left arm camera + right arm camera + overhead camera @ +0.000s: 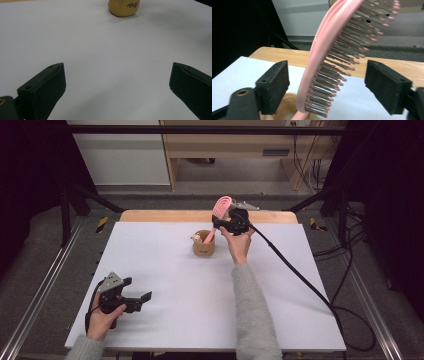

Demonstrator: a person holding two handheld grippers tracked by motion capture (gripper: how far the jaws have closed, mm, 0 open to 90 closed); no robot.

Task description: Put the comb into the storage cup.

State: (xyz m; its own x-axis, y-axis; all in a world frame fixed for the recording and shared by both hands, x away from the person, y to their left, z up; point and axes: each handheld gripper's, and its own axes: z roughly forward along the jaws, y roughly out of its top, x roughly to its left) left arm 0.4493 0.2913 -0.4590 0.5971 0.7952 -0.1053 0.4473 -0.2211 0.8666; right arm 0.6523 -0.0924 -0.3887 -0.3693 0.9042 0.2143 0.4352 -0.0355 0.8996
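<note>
1. High view: pink plastic hairbrush (220, 211) standing handle-down in tan round cup (204, 245) near tabletop's far edge, right gripper (218, 222) around it.
2. Left gripper view: left gripper (117, 82) spread wide, nothing between; cup far ahead.
3. Right gripper view: jaws parted, brush between, pads clear of it.

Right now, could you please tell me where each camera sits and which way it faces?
High view: above the person's side, facing forward and down on the table; both forearms and grippers show.
Left gripper view: low over the table, facing the cup; own open fingers.
Right gripper view: above the cup, facing the hairbrush between its open fingers.
Shared: cup, by high and left gripper views.
</note>
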